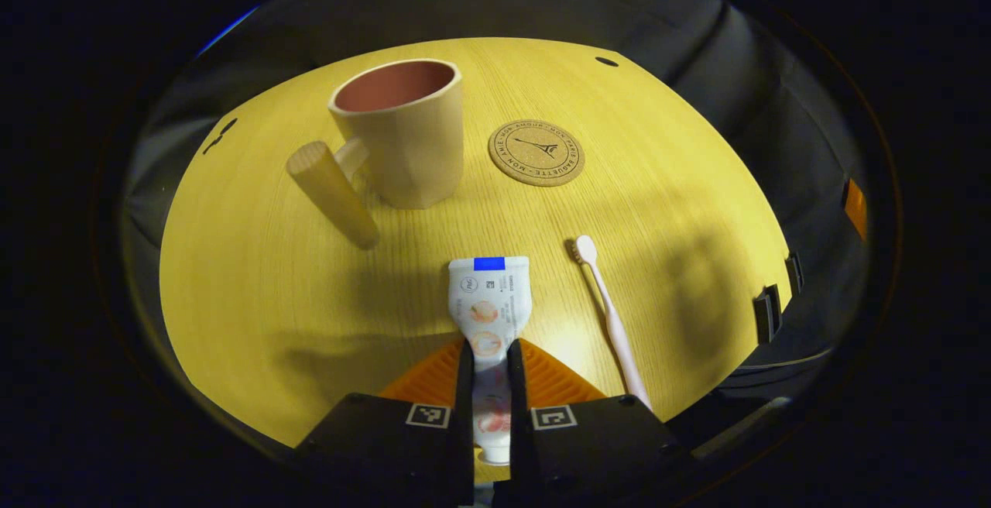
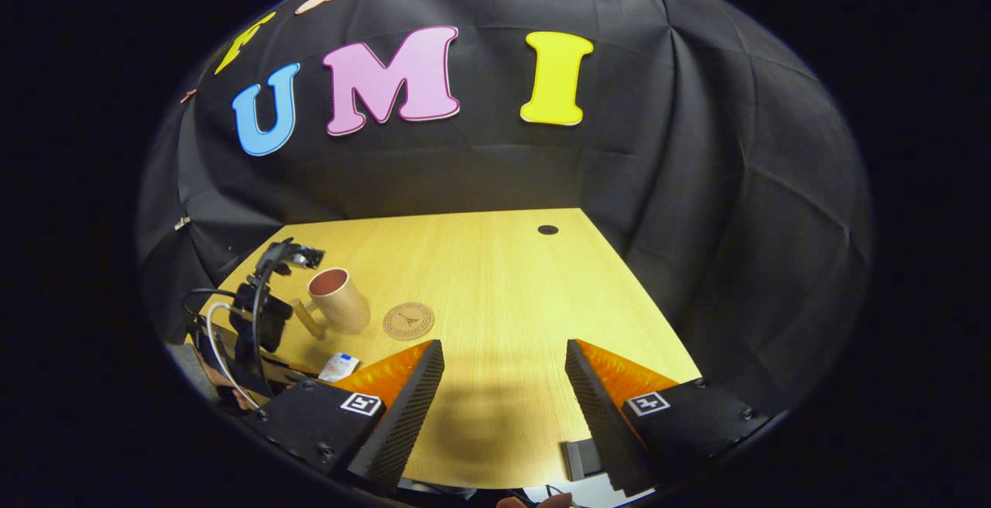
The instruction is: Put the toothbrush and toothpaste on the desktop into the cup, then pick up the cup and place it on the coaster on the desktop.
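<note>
In the left gripper view my left gripper is shut on the white toothpaste tube, which lies flat on the wooden desktop with its crimped end pointing away. A pale pink toothbrush lies just right of the tube. Farther off stands a beige cup with a wooden peg handle and a pink inside. The round cork coaster lies to its right. In the right gripper view my right gripper hangs open over the near desk edge. The cup, coaster, tube and left gripper's body show at the left.
The black cloth wall surrounds the desk on three sides. A small dark hole sits near the desk's far edge. Cables trail from the left gripper at the desk's left edge.
</note>
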Demonstrator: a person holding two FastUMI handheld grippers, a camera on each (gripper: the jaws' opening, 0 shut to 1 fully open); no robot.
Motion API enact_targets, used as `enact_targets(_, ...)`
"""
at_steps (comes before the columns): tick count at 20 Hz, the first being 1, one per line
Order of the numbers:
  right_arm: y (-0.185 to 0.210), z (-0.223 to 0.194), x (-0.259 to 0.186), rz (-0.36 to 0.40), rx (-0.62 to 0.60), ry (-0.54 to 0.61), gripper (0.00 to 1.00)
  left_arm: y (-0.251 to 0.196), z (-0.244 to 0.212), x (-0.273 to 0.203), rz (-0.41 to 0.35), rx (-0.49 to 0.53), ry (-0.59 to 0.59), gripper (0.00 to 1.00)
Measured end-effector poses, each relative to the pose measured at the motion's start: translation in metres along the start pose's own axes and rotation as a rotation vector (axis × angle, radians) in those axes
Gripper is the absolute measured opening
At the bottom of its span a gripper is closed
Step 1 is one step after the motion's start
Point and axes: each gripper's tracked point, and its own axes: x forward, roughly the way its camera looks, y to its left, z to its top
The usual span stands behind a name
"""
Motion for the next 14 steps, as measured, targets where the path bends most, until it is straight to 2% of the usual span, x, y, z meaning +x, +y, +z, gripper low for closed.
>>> enact_targets(4, 0.014, -0.015, 0.003, 0.028, -0.016, 0.056, 0.97, 0.002, 0.028, -0.041, -0.059, 0.037, -0.186, 0.23)
enact_targets(8, 0.029, -0.038, 0.007, 0.058, -0.032, 0.145, 0.97, 0.001, 0.084, -0.101, -0.128, 0.042, -0.433, 0.22)
enact_targets(12, 0.050, -0.064, 0.011, 0.105, -0.056, 0.244, 0.98, 0.015, 0.150, -0.148, -0.147, 0.010, -0.664, 0.23)
enact_targets(14, 0.063, -0.075, 0.014, 0.135, -0.073, 0.290, 0.98, 0.025, 0.179, -0.162, -0.132, 0.020, -0.740, 0.23)
